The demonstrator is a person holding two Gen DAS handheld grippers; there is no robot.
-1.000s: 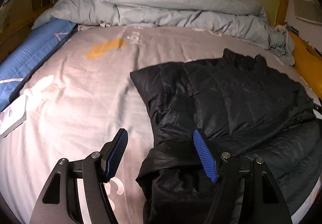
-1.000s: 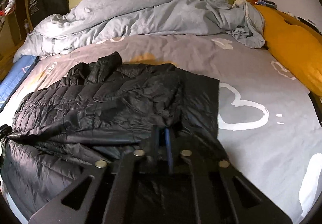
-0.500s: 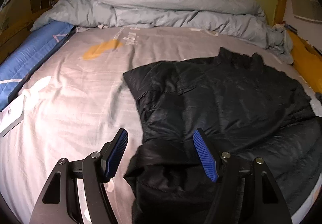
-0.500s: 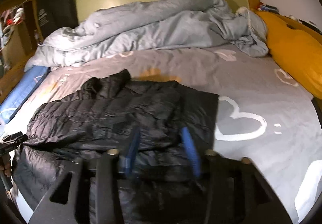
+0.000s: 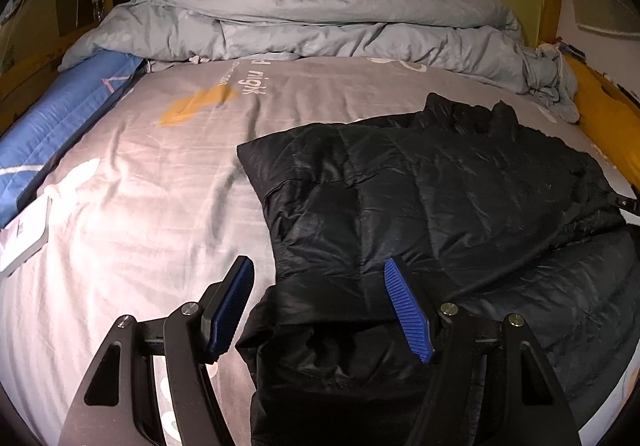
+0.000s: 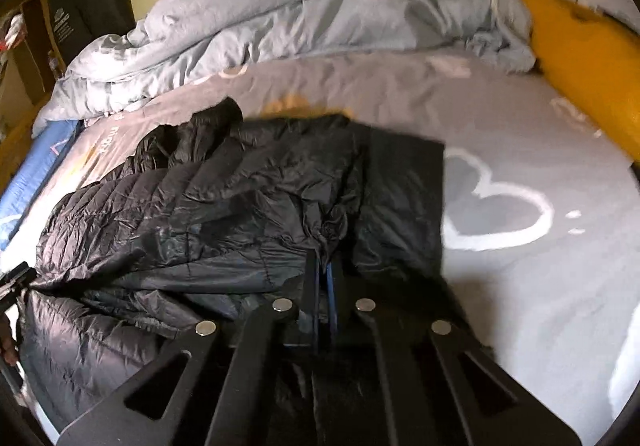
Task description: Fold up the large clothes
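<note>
Jaws: left gripper (image 5: 318, 302) apart over black jacket (image 5: 440, 197); right gripper (image 6: 323, 278) closed.

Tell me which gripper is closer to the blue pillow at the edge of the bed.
Left. The left gripper hangs open over the jacket's edge on the blue pillow's side; the right gripper, shut, sits over the jacket's far side.

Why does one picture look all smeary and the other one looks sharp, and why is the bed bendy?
Right wrist view: motion blur smears the black jacket, heart print and yellow pillow. Left wrist view: sharp, with bright glare washing out the grey sheet. Both views: the fisheye lens bulges the bed and darkens the corners.
</note>
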